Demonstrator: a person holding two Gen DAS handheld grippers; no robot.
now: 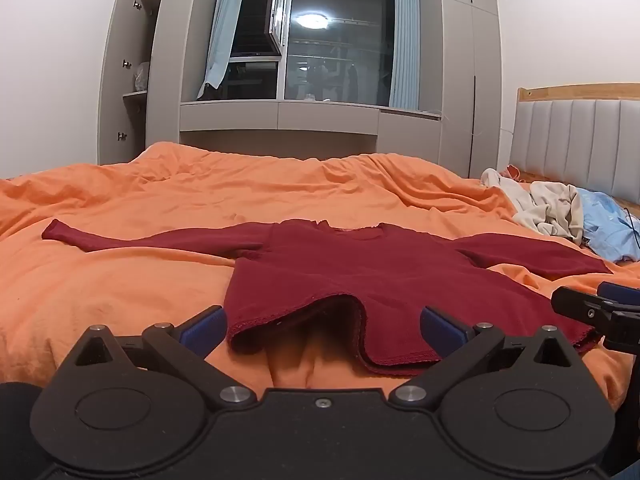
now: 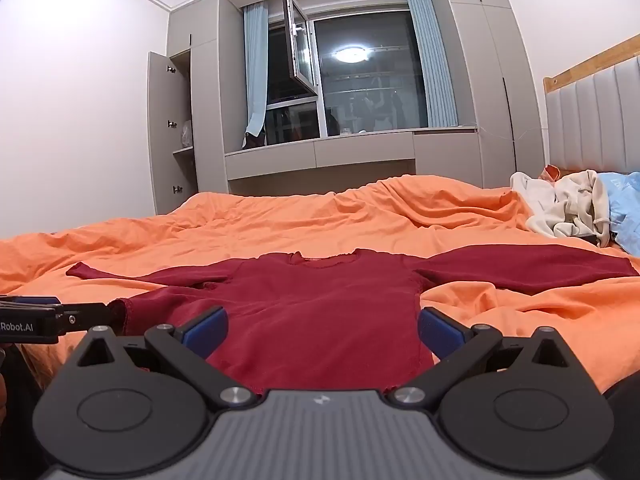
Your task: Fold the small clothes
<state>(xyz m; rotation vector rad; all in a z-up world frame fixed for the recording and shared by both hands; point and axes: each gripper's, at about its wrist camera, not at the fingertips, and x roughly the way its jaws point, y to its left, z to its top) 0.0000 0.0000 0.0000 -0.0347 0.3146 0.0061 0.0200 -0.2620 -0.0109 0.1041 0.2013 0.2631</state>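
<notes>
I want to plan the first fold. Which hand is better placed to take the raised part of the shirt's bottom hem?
Left. The left gripper has its open fingers around the lifted hem of the dark red shirt. The right gripper sits over flat cloth further right.

Dark red long-sleeved top [image 1: 352, 276] spread flat on orange bedcover [image 1: 140, 280], both sleeves out sideways, hem nearest the camera rucked up in the middle. Left gripper [image 1: 322, 326] low over the hem, blue-padded fingers [image 1: 202, 330] wide apart, nothing between them. Right gripper [image 1: 596, 312] enters at right edge, beside the hem corner. Cream and pale-blue clothes heaped [image 1: 560, 210] near grey headboard [image 1: 576, 144]
</notes>
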